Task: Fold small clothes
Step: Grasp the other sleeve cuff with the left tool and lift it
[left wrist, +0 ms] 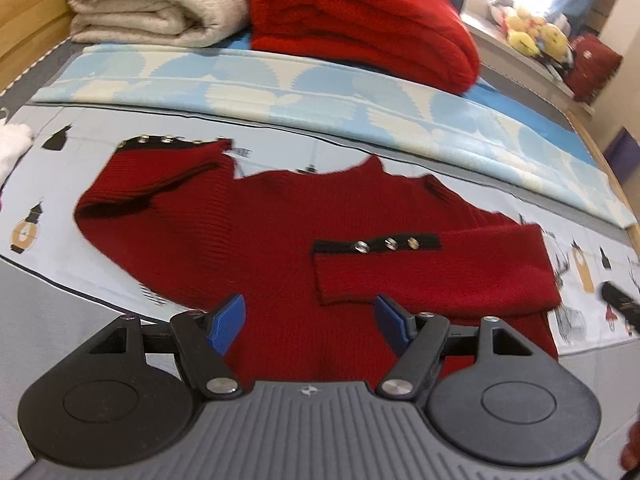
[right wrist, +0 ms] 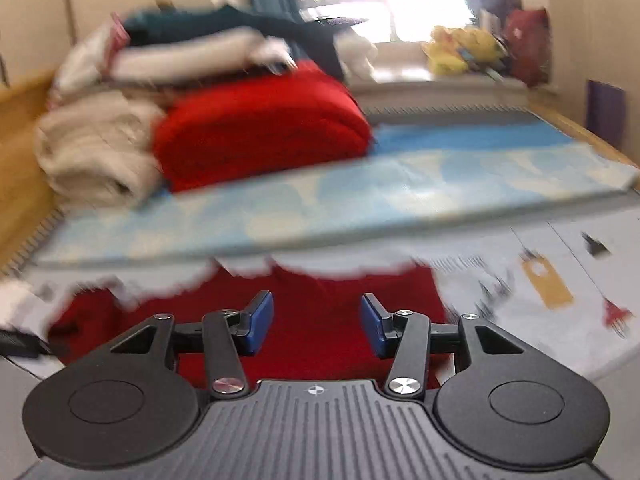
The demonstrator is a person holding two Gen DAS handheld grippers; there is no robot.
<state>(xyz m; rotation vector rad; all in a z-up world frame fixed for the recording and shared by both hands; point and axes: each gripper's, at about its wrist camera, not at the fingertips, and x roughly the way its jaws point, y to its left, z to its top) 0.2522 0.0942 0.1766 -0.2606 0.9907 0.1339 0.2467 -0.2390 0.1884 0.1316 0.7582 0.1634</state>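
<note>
A small dark red knit sweater (left wrist: 280, 232) lies flat on a printed sheet. Its right sleeve (left wrist: 432, 272) is folded across the body, with a black cuff strip and three silver buttons. Its left sleeve (left wrist: 160, 176) is bent up and outward. My left gripper (left wrist: 310, 322) is open and empty, just above the sweater's lower edge. My right gripper (right wrist: 317, 324) is open and empty over the same sweater (right wrist: 320, 320), which is blurred in the right wrist view. The other gripper's dark tip (left wrist: 620, 306) shows at the right edge.
A folded bright red blanket (left wrist: 360, 28) and a cream blanket (left wrist: 156, 4) are stacked at the back of the bed. A light blue patterned quilt (left wrist: 320, 92) lies behind the sweater. A white cloth (left wrist: 12, 148) is at far left. Wooden bed frame (left wrist: 24, 20) borders the left.
</note>
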